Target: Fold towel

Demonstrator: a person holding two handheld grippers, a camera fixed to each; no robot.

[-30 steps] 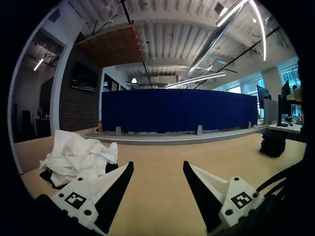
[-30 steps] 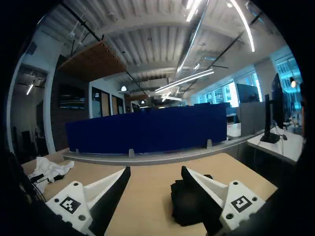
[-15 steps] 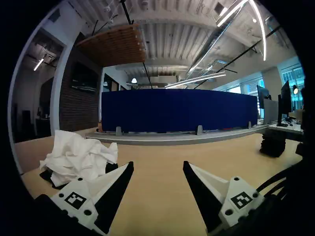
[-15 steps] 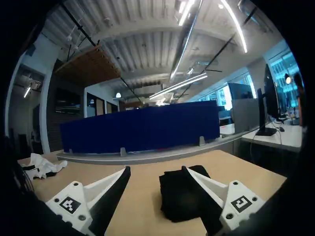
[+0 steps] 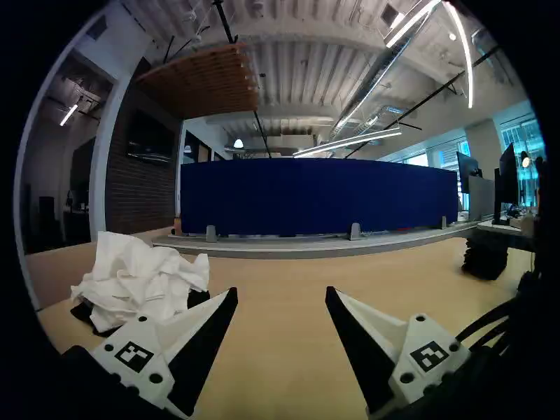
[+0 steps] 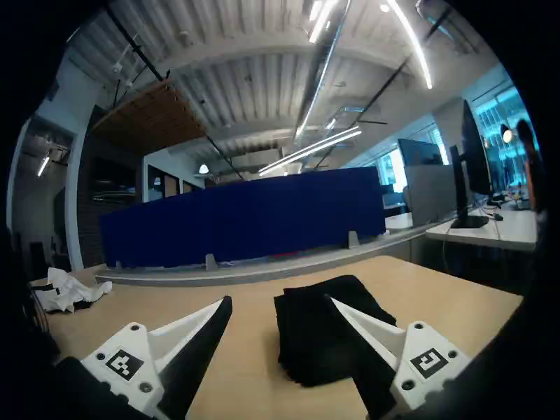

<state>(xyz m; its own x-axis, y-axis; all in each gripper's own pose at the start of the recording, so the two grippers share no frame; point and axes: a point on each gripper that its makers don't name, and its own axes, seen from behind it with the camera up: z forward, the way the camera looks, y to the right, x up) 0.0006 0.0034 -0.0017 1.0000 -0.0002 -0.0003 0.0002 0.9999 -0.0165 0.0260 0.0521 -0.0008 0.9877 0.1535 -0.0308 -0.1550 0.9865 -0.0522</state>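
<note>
A crumpled pile of white towels (image 5: 140, 280) lies on the wooden table (image 5: 294, 280), with some black cloth under its near edge. It sits just ahead and left of my left gripper (image 5: 280, 297), which stands open and empty low over the table. In the right gripper view a folded stack of black towels (image 6: 325, 325) lies right in front of my right gripper (image 6: 276, 308), partly behind its right finger (image 6: 371, 343). That gripper is open and holds nothing. The white pile (image 6: 63, 292) appears far left there, and the black stack (image 5: 484, 257) far right in the left gripper view.
A long blue partition (image 5: 311, 196) on a grey base runs along the table's far edge. Desks with monitors (image 6: 467, 168) stand to the right beyond the table. A brick wall with a dark screen (image 5: 148, 138) is at the left.
My right gripper has swung to the right and come nearer the black stack, which now looks larger and more central. The left gripper has stayed still.
</note>
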